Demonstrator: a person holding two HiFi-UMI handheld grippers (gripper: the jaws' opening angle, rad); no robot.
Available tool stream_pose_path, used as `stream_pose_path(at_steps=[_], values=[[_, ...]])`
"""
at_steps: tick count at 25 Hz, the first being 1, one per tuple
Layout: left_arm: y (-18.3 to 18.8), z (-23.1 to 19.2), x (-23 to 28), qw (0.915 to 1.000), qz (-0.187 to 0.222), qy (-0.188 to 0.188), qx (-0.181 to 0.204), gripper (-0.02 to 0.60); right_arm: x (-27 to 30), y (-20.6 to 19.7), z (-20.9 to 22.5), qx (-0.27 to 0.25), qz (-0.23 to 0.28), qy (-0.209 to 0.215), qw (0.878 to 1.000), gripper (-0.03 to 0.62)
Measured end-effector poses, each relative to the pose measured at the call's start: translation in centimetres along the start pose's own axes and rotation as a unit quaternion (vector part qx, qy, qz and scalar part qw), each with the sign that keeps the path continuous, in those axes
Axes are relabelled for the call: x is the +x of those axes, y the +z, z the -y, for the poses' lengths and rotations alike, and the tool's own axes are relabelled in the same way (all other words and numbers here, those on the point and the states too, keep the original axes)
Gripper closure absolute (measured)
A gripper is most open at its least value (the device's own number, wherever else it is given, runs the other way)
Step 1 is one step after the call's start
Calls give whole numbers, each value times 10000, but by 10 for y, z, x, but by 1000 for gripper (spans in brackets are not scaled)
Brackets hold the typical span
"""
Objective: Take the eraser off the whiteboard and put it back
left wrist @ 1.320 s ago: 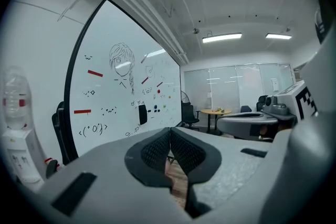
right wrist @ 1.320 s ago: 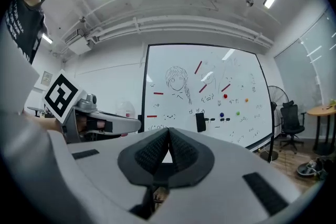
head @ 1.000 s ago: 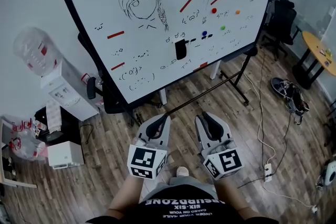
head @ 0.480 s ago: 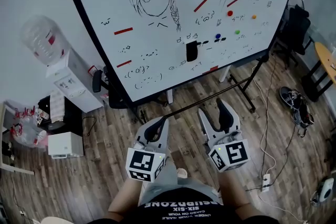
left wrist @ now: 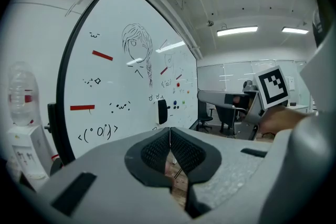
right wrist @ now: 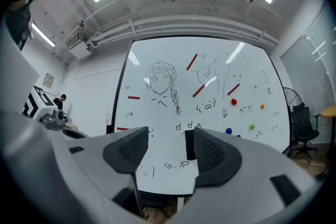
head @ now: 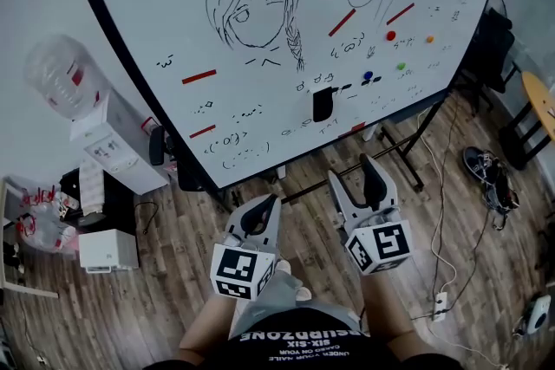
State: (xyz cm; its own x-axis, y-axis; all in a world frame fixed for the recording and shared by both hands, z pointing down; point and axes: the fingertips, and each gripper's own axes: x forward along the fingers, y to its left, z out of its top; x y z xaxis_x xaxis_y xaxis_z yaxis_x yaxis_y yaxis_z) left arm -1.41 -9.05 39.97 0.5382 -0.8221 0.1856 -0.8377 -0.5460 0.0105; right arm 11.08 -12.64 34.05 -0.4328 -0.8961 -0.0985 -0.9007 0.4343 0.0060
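Head view, whiteboard (head: pixel 260 30): It fills the upper part of the frame, leaning on its stand and covered with drawings, red bars and coloured magnets.
Head view, eraser (head: pixel 323 104): We find a dark upright rectangle on the board, right of centre and low on the writing surface, with a blue magnet (head: pixel 368 76) up to its right. We judge that it has not yet been taken off.
Head view, left gripper (head: pixel 264 208): It is held low at lower centre, over the wooden floor (head: pixel 156 290) and well apart from the board. We judge it idle, kept out of the way.
Head view, right gripper (head: pixel 354 176): It stands just right of the left one with its jaws spread, pointed toward the eraser. We take this as readiness for the pick.
Left gripper view, left gripper (left wrist: pixel 169 136): The ribbed pads meet along one line with nothing between them.
Left gripper view, eraser (left wrist: pixel 162 112): It shows small and black against the white board, above the jaw tips in the frame.
Right gripper view, right gripper (right wrist: pixel 170 147): The jaws have just been opening and stand wide, with nothing between them.
Right gripper view, eraser (right wrist: pixel 189 144): It shows through the gap, against the inner edge of the right-hand jaw in the frame and far off on the board. The line-up is nearly set, and the approach remains.
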Motion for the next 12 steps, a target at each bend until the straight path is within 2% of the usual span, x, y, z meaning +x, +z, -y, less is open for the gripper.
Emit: stream_pose_path(at_steps=[12], values=[[15, -40, 54, 9996, -26, -273, -70, 577, 82, -15, 26, -108, -319, -126, 9994, 332]])
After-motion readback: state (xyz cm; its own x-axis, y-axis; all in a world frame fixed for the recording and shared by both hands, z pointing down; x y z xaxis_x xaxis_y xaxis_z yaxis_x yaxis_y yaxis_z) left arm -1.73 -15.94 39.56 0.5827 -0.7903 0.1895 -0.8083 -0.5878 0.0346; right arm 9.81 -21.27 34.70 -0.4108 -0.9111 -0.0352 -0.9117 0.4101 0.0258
